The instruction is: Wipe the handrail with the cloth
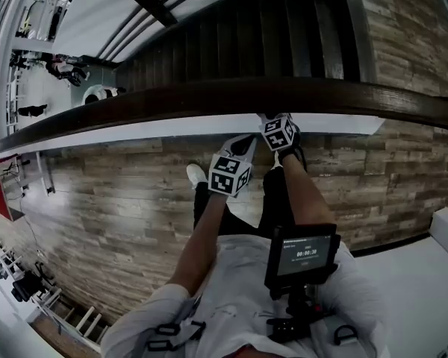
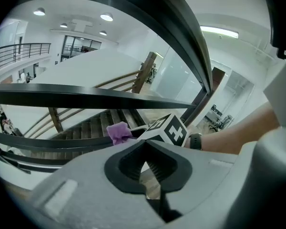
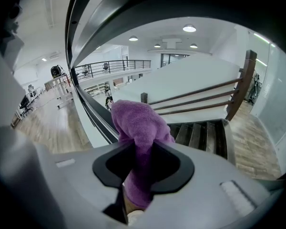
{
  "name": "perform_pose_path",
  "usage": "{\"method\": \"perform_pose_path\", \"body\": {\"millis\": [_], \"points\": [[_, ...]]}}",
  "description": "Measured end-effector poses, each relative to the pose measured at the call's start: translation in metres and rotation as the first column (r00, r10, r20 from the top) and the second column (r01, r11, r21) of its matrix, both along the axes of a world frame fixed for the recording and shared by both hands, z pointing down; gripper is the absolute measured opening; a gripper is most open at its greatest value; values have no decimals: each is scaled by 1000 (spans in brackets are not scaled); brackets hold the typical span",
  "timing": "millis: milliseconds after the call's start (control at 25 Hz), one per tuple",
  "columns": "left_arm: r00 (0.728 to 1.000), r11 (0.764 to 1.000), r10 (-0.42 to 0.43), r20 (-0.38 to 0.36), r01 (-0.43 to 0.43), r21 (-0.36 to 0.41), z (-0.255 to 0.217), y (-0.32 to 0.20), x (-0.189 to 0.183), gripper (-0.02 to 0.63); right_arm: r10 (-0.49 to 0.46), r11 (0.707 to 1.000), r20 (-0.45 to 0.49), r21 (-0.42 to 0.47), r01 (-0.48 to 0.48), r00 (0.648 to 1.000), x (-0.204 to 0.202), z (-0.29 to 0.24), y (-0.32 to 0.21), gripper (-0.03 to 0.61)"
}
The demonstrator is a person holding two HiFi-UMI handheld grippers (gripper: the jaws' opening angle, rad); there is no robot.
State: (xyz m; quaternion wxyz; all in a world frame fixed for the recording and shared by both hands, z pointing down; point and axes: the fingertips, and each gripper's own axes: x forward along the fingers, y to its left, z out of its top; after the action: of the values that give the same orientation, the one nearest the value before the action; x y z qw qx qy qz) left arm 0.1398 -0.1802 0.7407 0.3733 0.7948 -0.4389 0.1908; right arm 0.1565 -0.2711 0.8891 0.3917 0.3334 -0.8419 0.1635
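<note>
From my head view I look down on the dark handrail (image 1: pixel 209 99), which runs across in front of me; past it the stairs (image 1: pixel 246 43) go down, and under me is the wood floor (image 1: pixel 119 200); a small screen (image 1: pixel 306 253) sits on my chest. My right gripper (image 1: pixel 272 121) is up against the near side of the handrail; my left gripper (image 1: pixel 243 146) is just beside it, a little lower and closer to me. I cannot see the cloth from up here.

My right gripper view shows what the head view hides; the purple cloth (image 3: pixel 140 128) is pinched between my right jaws; it fills the gap between them, and its fluffy end sticks out past the tips, close to the rail; I cannot tell if it touches the rail.

My left gripper view shows my left jaws closed together with nothing in them; only a thin slit of floor shows through. It also shows the cloth from the side, poking out of the front of my right gripper, with the marker cube (image 2: pixel 170 130) behind it and a dark watch (image 2: pixel 195 141) on my right wrist; the cloth is well ahead of my left jaws, not between them.
</note>
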Motion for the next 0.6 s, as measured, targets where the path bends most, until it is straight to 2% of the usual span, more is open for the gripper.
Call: {"method": "perform_pose_path", "body": {"millis": [160, 320, 600], "points": [[999, 999, 37, -8, -37, -11, 6, -5, 26, -2, 46, 999, -5, 4, -46, 999, 37, 0, -5, 98], [998, 998, 65, -17, -65, -17, 9, -12, 53, -2, 14, 998, -32, 55, -13, 999, 72, -1, -7, 98], [993, 993, 113, -26, -113, -31, 18, -26, 93, -2, 32, 996, -4, 82, -32, 999, 101, -3, -13, 98]]}}
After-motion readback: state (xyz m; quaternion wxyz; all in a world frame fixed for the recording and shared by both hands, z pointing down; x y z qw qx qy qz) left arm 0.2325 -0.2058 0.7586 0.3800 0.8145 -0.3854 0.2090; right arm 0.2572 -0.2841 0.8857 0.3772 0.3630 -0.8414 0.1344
